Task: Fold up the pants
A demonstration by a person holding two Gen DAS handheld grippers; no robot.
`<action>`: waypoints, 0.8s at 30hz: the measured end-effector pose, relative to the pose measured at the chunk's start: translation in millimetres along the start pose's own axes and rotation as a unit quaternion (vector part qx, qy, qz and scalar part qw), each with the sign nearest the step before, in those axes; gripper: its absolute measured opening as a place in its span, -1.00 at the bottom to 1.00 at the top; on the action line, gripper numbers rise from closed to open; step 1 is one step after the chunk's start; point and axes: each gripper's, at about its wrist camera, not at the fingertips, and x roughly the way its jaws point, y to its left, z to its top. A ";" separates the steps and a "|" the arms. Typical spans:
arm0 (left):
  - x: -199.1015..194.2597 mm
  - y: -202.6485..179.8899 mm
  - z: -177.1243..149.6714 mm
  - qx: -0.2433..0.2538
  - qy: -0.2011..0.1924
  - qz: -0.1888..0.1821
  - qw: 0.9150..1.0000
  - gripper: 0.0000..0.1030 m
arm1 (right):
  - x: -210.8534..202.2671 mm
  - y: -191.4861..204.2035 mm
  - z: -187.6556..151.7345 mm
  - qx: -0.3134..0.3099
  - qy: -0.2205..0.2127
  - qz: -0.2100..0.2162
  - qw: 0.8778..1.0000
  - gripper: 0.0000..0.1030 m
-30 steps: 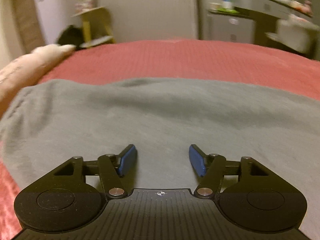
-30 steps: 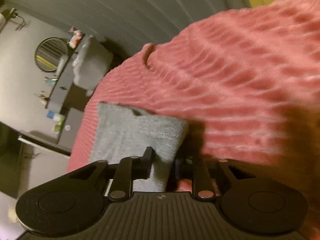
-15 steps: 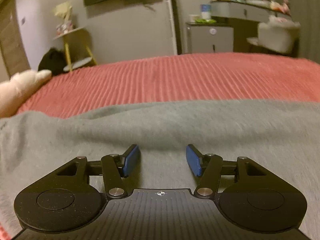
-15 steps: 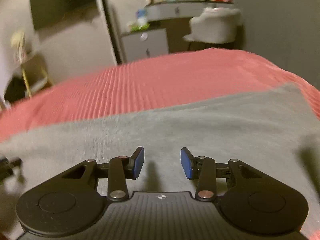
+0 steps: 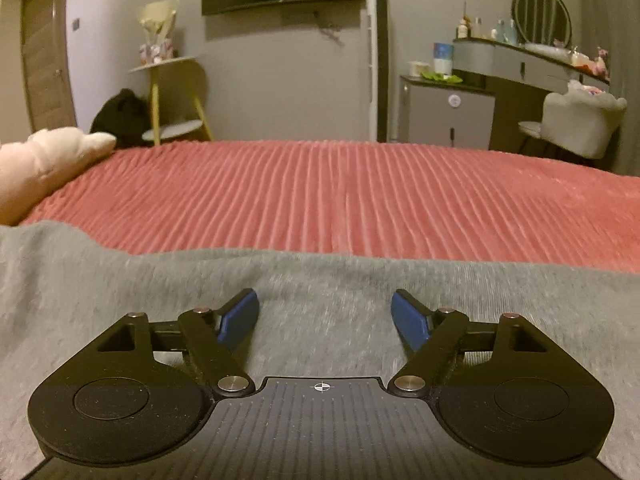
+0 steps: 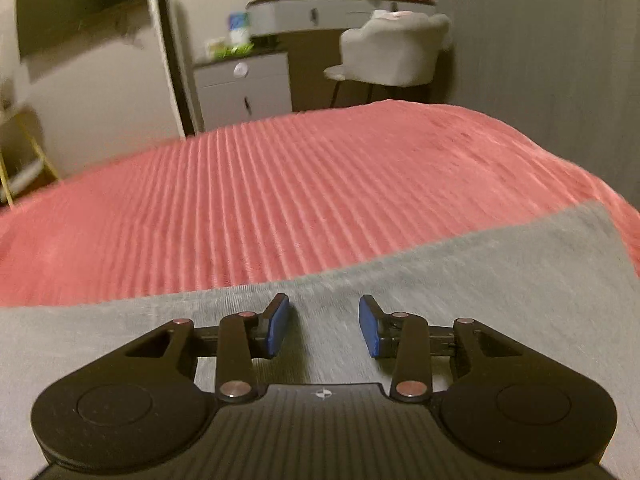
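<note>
Both grippers, left (image 5: 324, 312) and right (image 6: 324, 322), have just been opening, nothing between them, above grey pants (image 5: 320, 280) lying lengthwise across the red bedcover (image 5: 340, 196).

Right wrist view. We see the right gripper (image 6: 324, 326) above the grey pants (image 6: 500, 280), its blue pads (image 6: 277, 326) apart with only flat cloth showing between them; its jaws have just been opening. The pants lie on the red ribbed bedspread (image 6: 300, 184). Beyond stand a cabinet (image 6: 244, 88) and a chair (image 6: 394, 50).
</note>
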 end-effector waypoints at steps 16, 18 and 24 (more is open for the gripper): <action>-75.8 -34.0 -27.0 0.078 0.087 -0.057 0.991 0.66 | -111.5 -244.8 -91.0 0.403 -0.005 0.017 0.915 0.00; -82.7 -28.9 -28.6 0.067 0.088 -0.060 0.992 0.67 | -97.9 -252.2 -90.2 0.431 -0.005 0.023 0.902 -0.01; -93.6 -12.6 -29.5 0.030 0.088 -0.046 0.995 0.68 | -76.0 -252.6 -66.6 0.421 -0.017 0.038 0.906 -0.81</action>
